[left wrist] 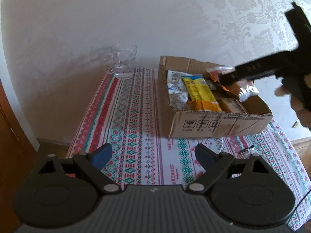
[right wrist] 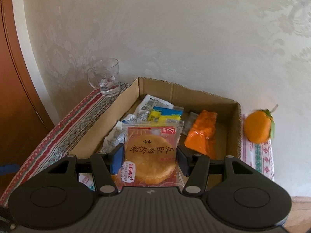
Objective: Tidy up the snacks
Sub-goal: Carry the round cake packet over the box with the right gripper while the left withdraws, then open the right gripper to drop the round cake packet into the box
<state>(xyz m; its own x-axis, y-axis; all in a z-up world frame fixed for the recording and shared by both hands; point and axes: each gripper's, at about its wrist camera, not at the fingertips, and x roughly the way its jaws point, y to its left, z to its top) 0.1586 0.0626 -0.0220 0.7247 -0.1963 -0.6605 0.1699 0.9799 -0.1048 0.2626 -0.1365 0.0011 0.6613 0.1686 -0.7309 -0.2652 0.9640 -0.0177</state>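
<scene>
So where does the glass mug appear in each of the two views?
Left wrist view: the glass mug is upper middle-left, left of the cardboard box.
Right wrist view: the mug is upper left, beyond the box's left wall.
Shared landmark: the cardboard box.

Pale damask-patterned wall; brown wooden door at left.

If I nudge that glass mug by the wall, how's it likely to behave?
The glass mug looks nearly empty, with only a little water at the bottom, so it is probably light and would slide on the patterned tablecloth. It stands near the table's edge, so a push outward might tip it off. Being glass, it would likely break.
</scene>
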